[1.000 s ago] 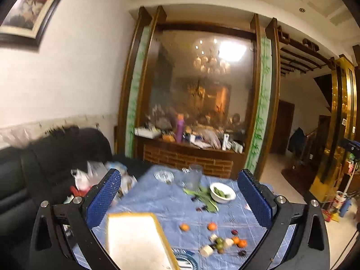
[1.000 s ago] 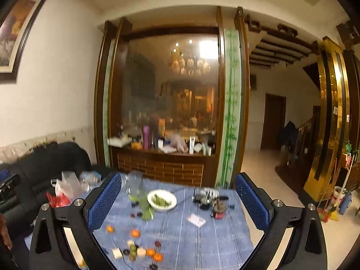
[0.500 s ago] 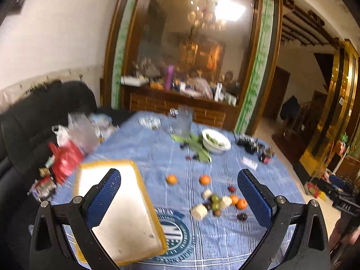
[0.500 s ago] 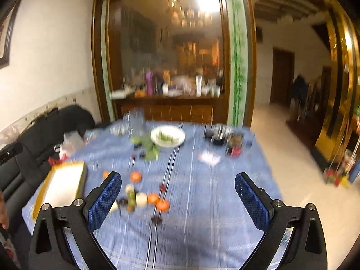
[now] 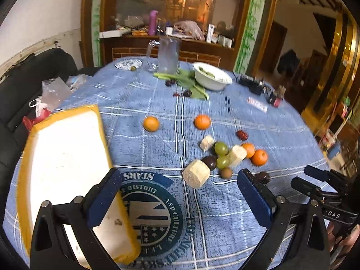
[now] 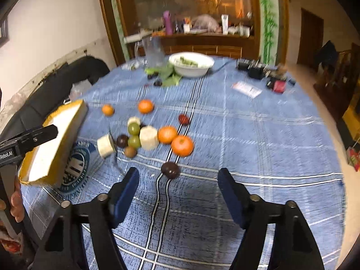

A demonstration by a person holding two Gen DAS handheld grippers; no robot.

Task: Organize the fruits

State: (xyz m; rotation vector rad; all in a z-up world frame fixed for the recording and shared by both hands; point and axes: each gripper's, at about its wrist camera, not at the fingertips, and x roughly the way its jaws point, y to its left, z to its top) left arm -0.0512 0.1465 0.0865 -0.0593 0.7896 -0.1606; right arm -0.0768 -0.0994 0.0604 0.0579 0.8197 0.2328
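Right gripper (image 6: pixel 177 191) is hanging over the blue checked tablecloth (image 6: pixel 258 139) with its jaws closing, but nothing is between the pads, just bare cloth. Just past the tips sits a dark plum-looking fruit (image 6: pixel 170 170), not touching either pad. A bit further out is the main fruit pile (image 6: pixel 146 138): two oranges, a couple of green grapes, a dark round one, a small brown one and some pale cut chunks, all bunched together.

Left gripper (image 5: pixel 180 193) has its jaws closing too, still wide apart, gripping nothing. Its left pad overlaps the near edge of a yellow-rimmed white tray (image 5: pixel 65 157), though I can't tell if it actually touches. Same fruit cluster lies just ahead of it, nearer the right pad. Two loose oranges (image 5: pixel 151 123) sit further out.

Way at the far end there's a white bowl (image 5: pixel 212 76) with green leaves beside it and a clear jug (image 5: pixel 167 55).
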